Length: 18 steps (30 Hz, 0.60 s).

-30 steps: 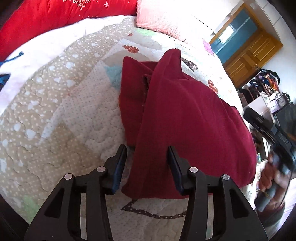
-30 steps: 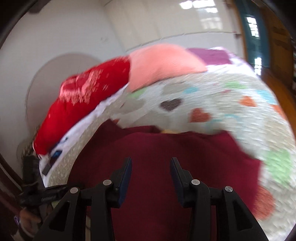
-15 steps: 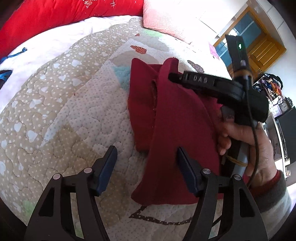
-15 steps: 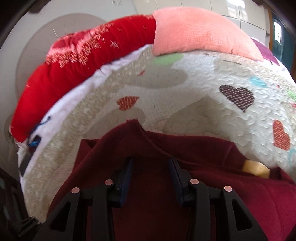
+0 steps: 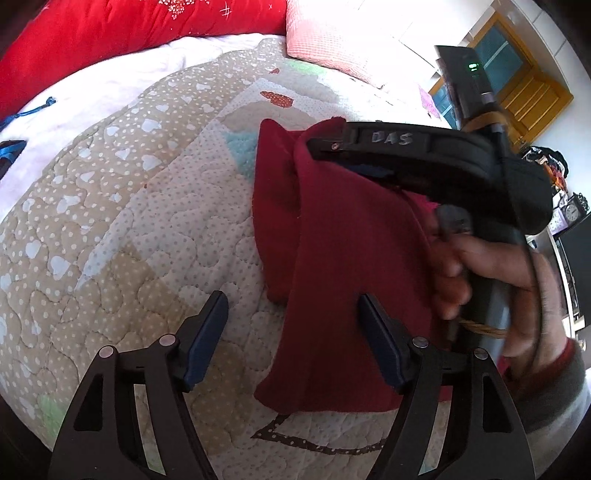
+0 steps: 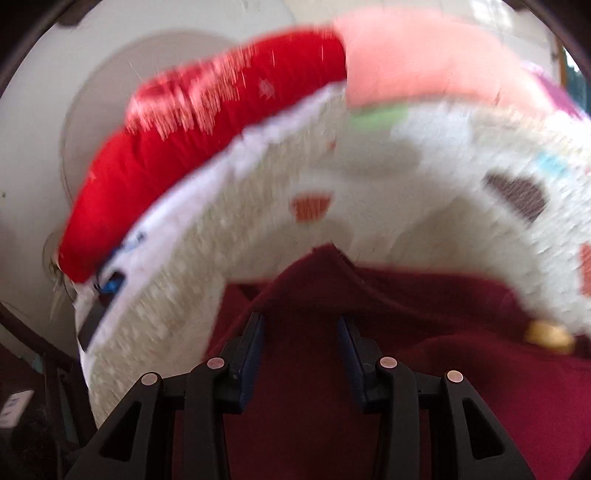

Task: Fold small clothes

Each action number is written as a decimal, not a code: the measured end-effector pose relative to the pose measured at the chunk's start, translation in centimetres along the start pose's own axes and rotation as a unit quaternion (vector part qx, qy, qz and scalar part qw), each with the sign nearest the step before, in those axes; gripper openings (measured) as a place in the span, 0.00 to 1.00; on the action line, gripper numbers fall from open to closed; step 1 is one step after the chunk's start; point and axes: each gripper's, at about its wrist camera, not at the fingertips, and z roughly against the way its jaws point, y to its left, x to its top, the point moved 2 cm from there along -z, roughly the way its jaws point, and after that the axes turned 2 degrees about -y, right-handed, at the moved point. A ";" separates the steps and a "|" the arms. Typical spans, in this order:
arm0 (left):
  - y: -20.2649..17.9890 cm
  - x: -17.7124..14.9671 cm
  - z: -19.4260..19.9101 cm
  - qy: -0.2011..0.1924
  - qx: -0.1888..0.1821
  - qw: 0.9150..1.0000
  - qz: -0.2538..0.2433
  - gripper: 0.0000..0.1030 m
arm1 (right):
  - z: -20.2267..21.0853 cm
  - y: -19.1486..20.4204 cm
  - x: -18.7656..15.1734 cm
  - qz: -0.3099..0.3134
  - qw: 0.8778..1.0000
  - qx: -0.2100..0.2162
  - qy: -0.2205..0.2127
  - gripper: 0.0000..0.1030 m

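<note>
Quilted bedding (image 5: 122,206) patterned with hearts and dots covers the bed in the left wrist view, with a red pillow (image 5: 122,33) and a pink pillow (image 5: 332,48) along the far edge and wooden cabinets (image 5: 532,96) at far right. On the quilt lies the dark red garment (image 5: 343,266), folded lengthwise, its near hem close to my left tongs (image 5: 291,325). Those tongs have just been opening and now stand wide, the left finger over bare quilt, the right finger over the cloth's near right part; neither pad presses on it. My right hand (image 5: 480,280), in a grey cuffed sleeve, holds the right tongs (image 5: 325,146) over the garment's far end.

Blurred bedding fills the right wrist view: the quilt (image 6: 406,192), the red pillow (image 6: 207,122) and the pink pillow (image 6: 424,55) beyond it, a pale wall (image 6: 74,74) at left. My right tongs (image 6: 301,343) sit low over the dark red garment (image 6: 314,406), a raised peak of cloth between the fingers. The jaws are partly apart, and I cannot tell whether the pads pinch the fabric.
</note>
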 end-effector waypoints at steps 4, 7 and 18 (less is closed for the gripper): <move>0.1 -0.3 0.2 0.001 -0.004 1.000 -0.004 0.72 | 0.6 0.1 0.1 -0.010 1.000 0.000 0.003 0.44; 0.0 -0.5 0.3 -0.001 -0.003 1.000 -0.002 0.73 | 2.3 0.0 0.2 -0.027 0.999 0.019 0.000 0.51; 0.2 -0.6 0.6 -0.001 -0.009 1.000 0.001 0.73 | 2.3 5.3 0.2 0.044 0.999 0.004 0.031 0.72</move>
